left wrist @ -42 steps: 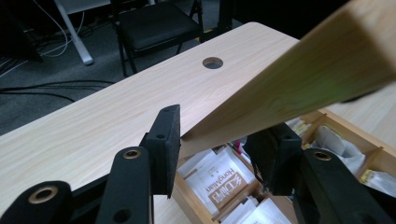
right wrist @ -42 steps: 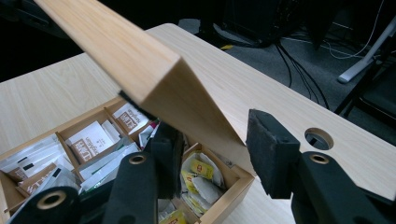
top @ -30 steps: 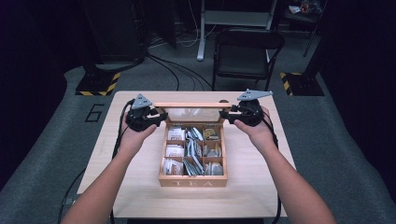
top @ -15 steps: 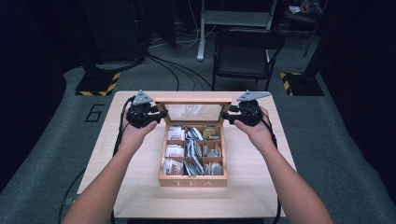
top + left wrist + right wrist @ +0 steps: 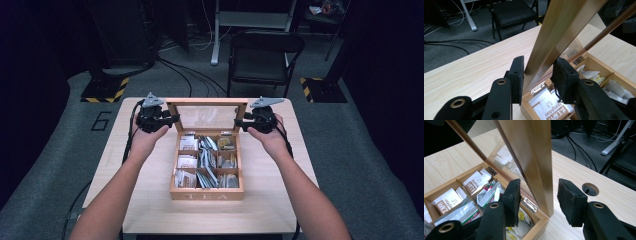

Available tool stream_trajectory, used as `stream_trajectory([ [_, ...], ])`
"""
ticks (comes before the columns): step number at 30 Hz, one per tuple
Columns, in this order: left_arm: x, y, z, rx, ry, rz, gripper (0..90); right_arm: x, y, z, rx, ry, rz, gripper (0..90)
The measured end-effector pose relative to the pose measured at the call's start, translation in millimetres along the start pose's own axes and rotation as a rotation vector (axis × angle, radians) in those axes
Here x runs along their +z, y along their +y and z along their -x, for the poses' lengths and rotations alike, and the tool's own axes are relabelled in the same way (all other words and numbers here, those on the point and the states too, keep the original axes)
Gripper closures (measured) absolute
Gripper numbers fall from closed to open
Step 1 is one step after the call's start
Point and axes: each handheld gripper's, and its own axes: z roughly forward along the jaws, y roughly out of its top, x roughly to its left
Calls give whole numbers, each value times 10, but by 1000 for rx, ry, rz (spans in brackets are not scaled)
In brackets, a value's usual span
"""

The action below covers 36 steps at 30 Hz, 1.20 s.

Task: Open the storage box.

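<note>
A wooden tea box [image 5: 206, 192] marked TEA sits mid-table, its compartments full of tea bags [image 5: 187, 161]. Its glass-paned lid [image 5: 206, 102] stands raised at the back. My left gripper [image 5: 172, 119] is shut on the lid's left side rail [image 5: 564, 27], and both pads [image 5: 517, 72] press the wood in the left gripper view. My right gripper [image 5: 239, 122] straddles the lid's right side rail [image 5: 531, 150]. Its jaws are open, with a gap between the rail and the outer pad [image 5: 570, 200].
The pale wooden table [image 5: 145, 200] has bare surface around the box and a round cable hole [image 5: 590, 189] near its right back corner. A black folding chair [image 5: 265, 55] stands behind the table. Cables and yellow-black striped stand bases [image 5: 102, 90] lie on the floor.
The lid has swung back from an edge-on tilt until its glass pane faces the camera. Both hands shifted slightly with it and stay at its side rails.
</note>
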Motion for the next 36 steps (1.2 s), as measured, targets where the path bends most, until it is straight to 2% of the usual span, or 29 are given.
stream_trajectory([
  [4, 18, 6, -15, -8, 2, 8, 626, 75, -18, 31, 0, -10, -13, 528],
  [9, 29, 23, -24, -9, 4, 2, 628, 136, -36, 74, 29, -2, -16, 553],
  [17, 49, 44, -41, -13, 8, 1, 630, 183, -42, 85, 17, -7, -18, 576],
  [26, 72, 56, -70, -28, 4, 5, 632, 238, -44, 79, 32, -10, -20, 618],
  [32, 87, 64, -84, -33, 6, 8, 630, 237, -49, 92, 3, -15, -19, 642],
  [36, 102, 80, -91, -35, 14, 6, 631, 240, -50, 96, 9, -19, -16, 643],
])
